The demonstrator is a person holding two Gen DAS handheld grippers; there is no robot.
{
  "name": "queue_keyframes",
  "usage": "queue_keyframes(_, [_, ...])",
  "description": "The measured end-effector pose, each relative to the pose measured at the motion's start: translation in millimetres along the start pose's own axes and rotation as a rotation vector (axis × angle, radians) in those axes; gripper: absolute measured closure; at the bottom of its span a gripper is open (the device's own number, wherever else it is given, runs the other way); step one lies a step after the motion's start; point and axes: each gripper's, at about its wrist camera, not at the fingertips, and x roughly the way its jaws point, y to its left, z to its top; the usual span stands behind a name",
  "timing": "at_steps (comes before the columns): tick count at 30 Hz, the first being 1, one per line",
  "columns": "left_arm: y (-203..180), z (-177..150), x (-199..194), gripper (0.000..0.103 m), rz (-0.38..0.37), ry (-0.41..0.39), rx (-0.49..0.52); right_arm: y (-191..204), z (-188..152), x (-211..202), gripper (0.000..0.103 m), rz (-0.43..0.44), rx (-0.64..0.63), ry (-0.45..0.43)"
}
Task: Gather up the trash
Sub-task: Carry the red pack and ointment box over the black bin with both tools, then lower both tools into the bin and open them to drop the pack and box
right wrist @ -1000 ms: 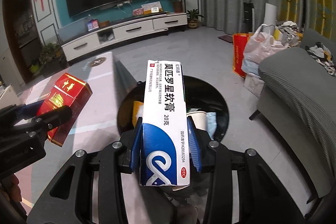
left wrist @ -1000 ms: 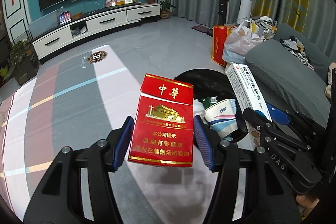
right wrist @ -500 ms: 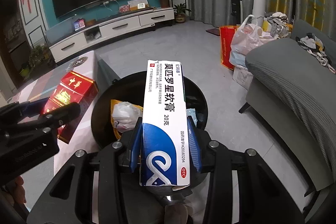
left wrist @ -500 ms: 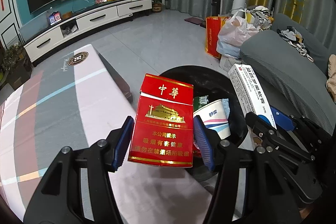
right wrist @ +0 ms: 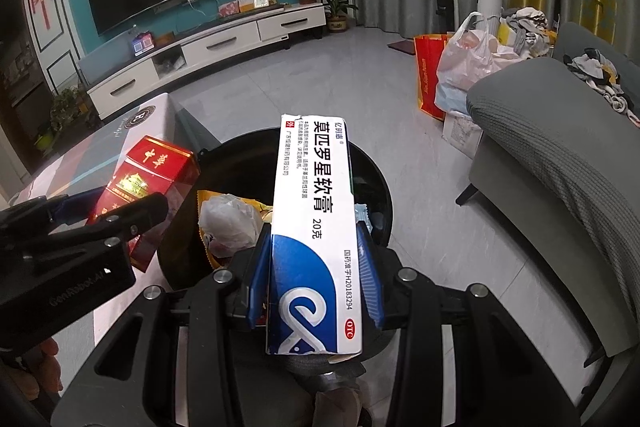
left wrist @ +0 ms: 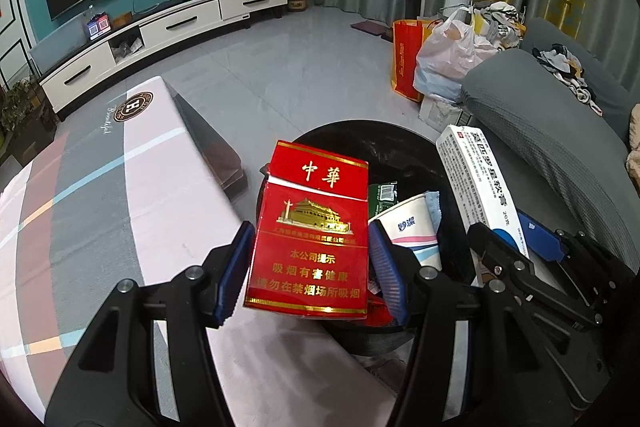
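Observation:
My left gripper (left wrist: 310, 269) is shut on a red cigarette pack (left wrist: 314, 227) with gold lettering, held upright over the near-left rim of a round black trash bin (left wrist: 360, 135). My right gripper (right wrist: 314, 273) is shut on a long white and blue ointment box (right wrist: 314, 223), which hangs over the same trash bin (right wrist: 380, 187). Each view shows the other gripper's load: the ointment box (left wrist: 476, 183) at the right, the cigarette pack (right wrist: 144, 183) at the left. Inside the bin lie a paper cup (left wrist: 408, 231), a crumpled white bag (right wrist: 230, 219) and other wrappers.
A low table (left wrist: 100, 211) with a striped cloth stands left of the bin. A grey sofa (right wrist: 560, 147) lies to the right, with a red bag (right wrist: 428, 75) and plastic bags (right wrist: 472, 63) behind it. A TV cabinet (left wrist: 160, 35) lines the far wall.
Both grippers have moved toward the bin with their loads. The bin now sits nearer and more fully under the ointment box, and the cigarette pack has reached the bin's rim.

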Motion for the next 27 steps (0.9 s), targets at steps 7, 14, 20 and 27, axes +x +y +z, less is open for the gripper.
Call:
queue_keyframes(7, [-2.9, 8.5, 11.4, 0.044, 0.005, 0.022, 0.005, -1.2, 3.9, 12.0, 0.062, 0.005, 0.016, 0.027])
queue_keyframes(14, [-9.0, 15.8, 28.8, 0.044, -0.009, 0.069, 0.003, -1.8, 8.8, 23.4, 0.062, -0.003, 0.022, 0.056])
queue_keyframes(20, [-15.0, 25.6, 40.1, 0.044, -0.007, 0.086, 0.015, 3.4, 21.5, 42.1, 0.062, -0.019, -0.013, 0.083])
queue_keyframes(27, [-20.1, 28.1, 52.0, 0.044, 0.001, 0.106, 0.037, 0.8, 18.2, 56.3, 0.064, -0.031, -0.035, 0.113])
